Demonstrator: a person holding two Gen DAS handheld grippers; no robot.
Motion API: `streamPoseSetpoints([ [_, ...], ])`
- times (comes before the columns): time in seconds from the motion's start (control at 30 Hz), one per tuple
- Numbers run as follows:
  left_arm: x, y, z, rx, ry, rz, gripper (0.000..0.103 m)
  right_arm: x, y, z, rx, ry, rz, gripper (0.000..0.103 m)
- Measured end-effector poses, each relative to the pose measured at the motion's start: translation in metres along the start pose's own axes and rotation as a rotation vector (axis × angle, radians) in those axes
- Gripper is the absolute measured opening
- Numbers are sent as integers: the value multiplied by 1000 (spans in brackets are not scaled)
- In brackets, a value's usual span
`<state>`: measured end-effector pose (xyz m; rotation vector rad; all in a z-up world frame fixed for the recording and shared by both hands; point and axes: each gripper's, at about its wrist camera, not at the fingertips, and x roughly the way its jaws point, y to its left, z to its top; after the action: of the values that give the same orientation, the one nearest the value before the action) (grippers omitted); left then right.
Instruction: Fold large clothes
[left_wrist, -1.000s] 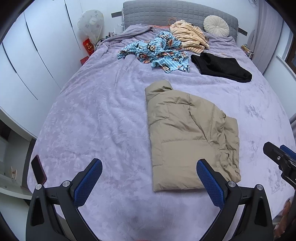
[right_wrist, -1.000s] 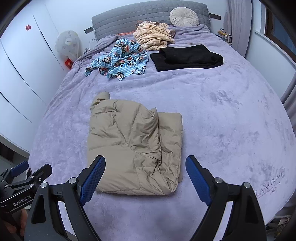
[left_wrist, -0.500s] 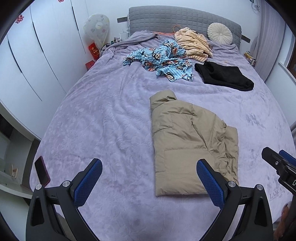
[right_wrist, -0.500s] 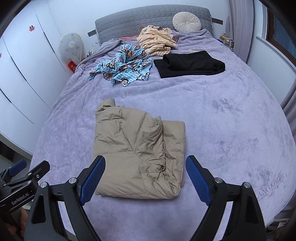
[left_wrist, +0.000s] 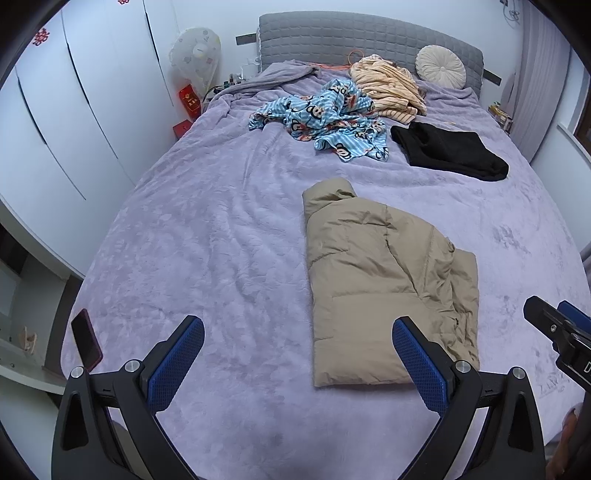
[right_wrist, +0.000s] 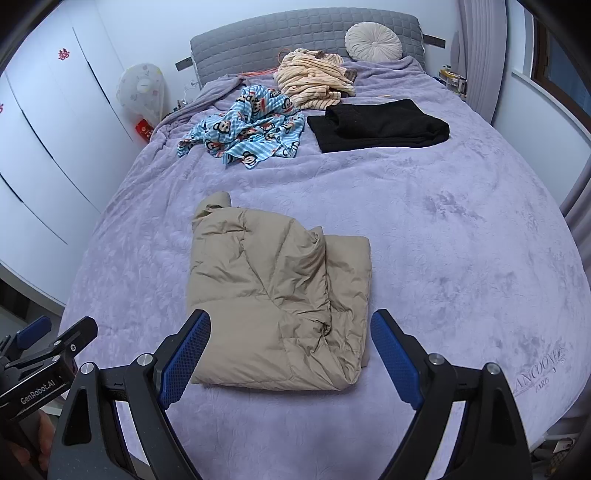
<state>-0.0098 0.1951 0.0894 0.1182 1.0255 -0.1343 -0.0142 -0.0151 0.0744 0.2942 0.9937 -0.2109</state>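
Lavender plush bedding covers the bed (left_wrist: 207, 236), which fills a pale room with white wardrobe doors on one side and a grey padded headboard (right_wrist: 306, 33) at the far end. On the near half lies the tan puffer jacket (right_wrist: 273, 295), already doubled into a rough rectangle, its collar end pointing toward the headboard and a bulky flap lying across its right part.

Both tools hang above the foot of the bed, touching nothing. The left gripper (left_wrist: 297, 363) has its jaws spread wide and empty, over the bedding just left of the jacket's near edge; the right gripper (right_wrist: 290, 356) is likewise released and empty, straddling the jacket's near hem from above.

As I judge it, the step in hand is the next fold of the jacket, or its tidying. To do it well, take the near hem at its two corners, one gripper each, pinching all the layers at once — padded fabric slides and springs back. Lift low, carry the hem toward the collar, and press air out before letting go.

Counted: one tan jacket; one blue cartoon-print garment (right_wrist: 247, 125), unfolded; one cream striped garment (right_wrist: 314, 81), heaped; one black garment (right_wrist: 380, 123), folded; one round cushion (right_wrist: 373, 40); one dark phone (left_wrist: 86, 341) at the bed's left edge; two grippers.
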Motion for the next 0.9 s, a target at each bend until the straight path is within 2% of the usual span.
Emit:
streamPoseSetpoints([
  [0.9, -1, 2, -1, -4, 1, 2, 102, 0, 3, -1, 4, 0, -3, 90],
])
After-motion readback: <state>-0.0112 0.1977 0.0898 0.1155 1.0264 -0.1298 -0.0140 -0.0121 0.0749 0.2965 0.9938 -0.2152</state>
